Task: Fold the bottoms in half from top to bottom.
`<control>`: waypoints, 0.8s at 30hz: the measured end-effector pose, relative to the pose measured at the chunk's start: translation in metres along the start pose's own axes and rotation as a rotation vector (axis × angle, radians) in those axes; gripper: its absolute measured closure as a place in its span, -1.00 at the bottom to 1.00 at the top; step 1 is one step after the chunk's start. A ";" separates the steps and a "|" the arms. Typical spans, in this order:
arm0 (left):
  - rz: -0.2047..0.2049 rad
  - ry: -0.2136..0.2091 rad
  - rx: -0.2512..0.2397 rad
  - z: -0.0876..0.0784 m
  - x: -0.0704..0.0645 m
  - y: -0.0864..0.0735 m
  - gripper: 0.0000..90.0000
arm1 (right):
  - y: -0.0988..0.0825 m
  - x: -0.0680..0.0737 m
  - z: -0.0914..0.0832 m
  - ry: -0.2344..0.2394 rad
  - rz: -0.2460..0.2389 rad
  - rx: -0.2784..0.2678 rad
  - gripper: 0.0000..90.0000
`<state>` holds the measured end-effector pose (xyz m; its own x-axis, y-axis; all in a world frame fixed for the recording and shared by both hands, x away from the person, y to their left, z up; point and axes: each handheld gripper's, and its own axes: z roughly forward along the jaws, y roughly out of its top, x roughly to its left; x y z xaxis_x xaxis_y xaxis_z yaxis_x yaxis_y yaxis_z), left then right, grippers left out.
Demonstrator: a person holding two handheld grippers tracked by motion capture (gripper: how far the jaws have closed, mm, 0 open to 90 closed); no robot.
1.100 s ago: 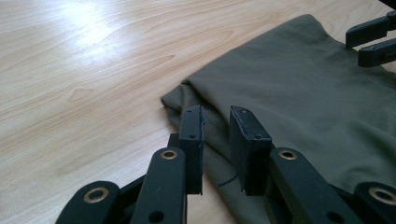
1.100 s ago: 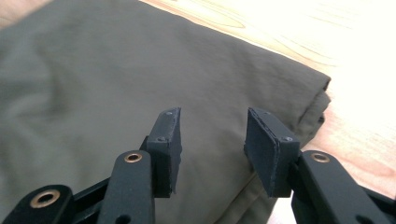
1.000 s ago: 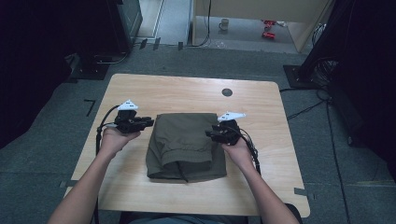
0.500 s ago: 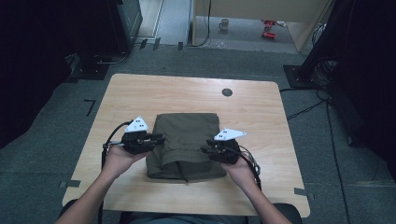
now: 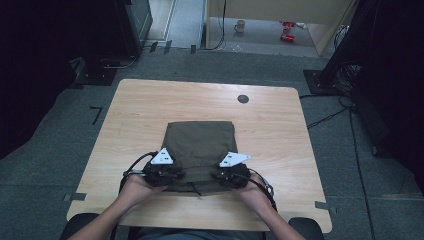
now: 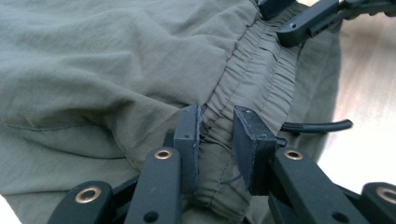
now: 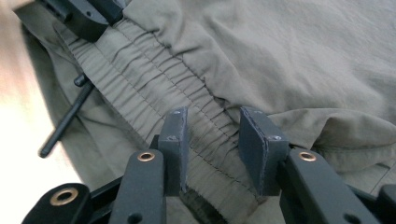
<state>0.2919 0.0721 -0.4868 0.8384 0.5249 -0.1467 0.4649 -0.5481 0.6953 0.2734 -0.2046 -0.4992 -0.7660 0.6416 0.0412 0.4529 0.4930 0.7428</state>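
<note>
Both jaws part-open — elastic waistband (image 6: 219, 135) of olive garment (image 5: 200, 142) between.

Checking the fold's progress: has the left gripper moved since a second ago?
Yes. The left gripper has come from the shorts' far left corner toward the table's near edge, and now straddles the waistband.

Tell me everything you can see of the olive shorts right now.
The shorts are thin olive-green fabric, folded into a compact block, lying flat near the middle of the table's near half. The gathered elastic waistband lies at the near edge, and a black drawcord sticks out onto the wood. The fabric is softly creased. The left gripper and the right gripper each straddle the waistband, jaws apart with the band between them, not clearly pinched.
</note>
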 end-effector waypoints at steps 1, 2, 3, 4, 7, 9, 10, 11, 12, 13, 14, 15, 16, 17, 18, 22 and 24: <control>-0.003 0.006 -0.006 0.001 0.001 0.001 0.61 | 0.000 0.000 0.002 -0.006 -0.004 0.000 0.40; 0.001 0.016 -0.008 0.002 0.003 0.002 0.61 | 0.000 -0.001 0.003 -0.012 -0.007 -0.001 0.40; 0.004 0.022 -0.014 0.004 0.005 0.003 0.61 | 0.000 -0.002 0.004 -0.016 -0.004 -0.002 0.41; 0.004 0.026 -0.019 0.005 0.008 0.004 0.61 | 0.001 -0.004 0.005 -0.019 -0.002 -0.005 0.41; -0.009 0.043 -0.030 0.011 0.017 0.011 0.61 | 0.003 -0.013 0.010 -0.028 0.019 -0.019 0.41; -0.021 0.051 -0.034 0.015 0.023 0.016 0.61 | 0.005 -0.022 0.013 -0.031 0.044 -0.034 0.42; -0.025 0.055 -0.037 0.017 0.027 0.018 0.61 | 0.006 -0.026 0.015 -0.032 0.055 -0.042 0.42; -0.028 0.058 -0.039 0.018 0.028 0.020 0.61 | 0.008 -0.031 0.017 -0.032 0.060 -0.043 0.42; -0.031 0.062 -0.042 0.020 0.031 0.022 0.61 | 0.010 -0.035 0.019 -0.036 0.055 -0.043 0.42; -0.032 0.069 -0.043 0.022 0.034 0.024 0.61 | 0.012 -0.038 0.020 -0.046 0.060 -0.044 0.43; -0.033 0.073 -0.044 0.024 0.037 0.027 0.61 | 0.012 -0.042 0.023 -0.056 0.062 -0.055 0.43; -0.035 0.076 -0.044 0.026 0.040 0.030 0.61 | 0.013 -0.045 0.025 -0.059 0.078 -0.063 0.43; -0.041 0.075 -0.047 0.028 0.044 0.032 0.61 | 0.015 -0.049 0.026 -0.059 0.079 -0.059 0.43; -0.047 0.076 -0.050 0.029 0.047 0.034 0.61 | 0.018 -0.053 0.028 -0.067 0.075 -0.054 0.43; -0.050 0.081 -0.053 0.031 0.050 0.036 0.61 | 0.020 -0.055 0.030 -0.072 0.078 -0.055 0.43; -0.065 0.091 -0.070 0.038 0.063 0.042 0.61 | 0.026 -0.069 0.037 -0.083 0.094 -0.064 0.44; -0.079 0.089 -0.072 0.040 0.069 0.044 0.61 | 0.028 -0.075 0.040 -0.085 0.100 -0.072 0.44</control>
<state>0.3819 0.0578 -0.4945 0.7697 0.6223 -0.1425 0.5042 -0.4558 0.7335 0.3619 -0.2154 -0.5087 -0.6760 0.7343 0.0627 0.4883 0.3826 0.7843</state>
